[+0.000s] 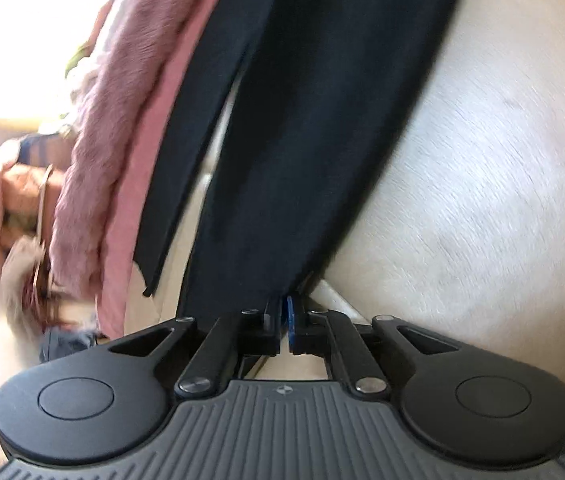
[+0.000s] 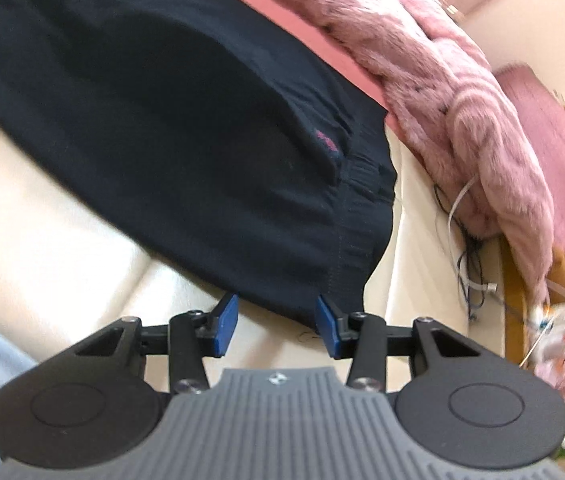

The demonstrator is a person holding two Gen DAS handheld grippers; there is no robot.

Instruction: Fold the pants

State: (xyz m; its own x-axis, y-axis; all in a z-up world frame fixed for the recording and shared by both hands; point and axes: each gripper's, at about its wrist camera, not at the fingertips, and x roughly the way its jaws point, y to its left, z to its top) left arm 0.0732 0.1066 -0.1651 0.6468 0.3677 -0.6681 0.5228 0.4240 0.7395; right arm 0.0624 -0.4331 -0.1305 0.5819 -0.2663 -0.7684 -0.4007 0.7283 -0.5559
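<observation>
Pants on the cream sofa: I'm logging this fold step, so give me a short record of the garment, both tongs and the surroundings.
garment: dark pants lying flat on the cream sofa
left tongs: shut, at the hem end of one leg; cloth in the grip cannot be confirmed
right tongs: open, blue pads at the waistband edge, not pressing on it
beside the pants: pink furry blanket
clutter: thin cables near the waistband
</observation>
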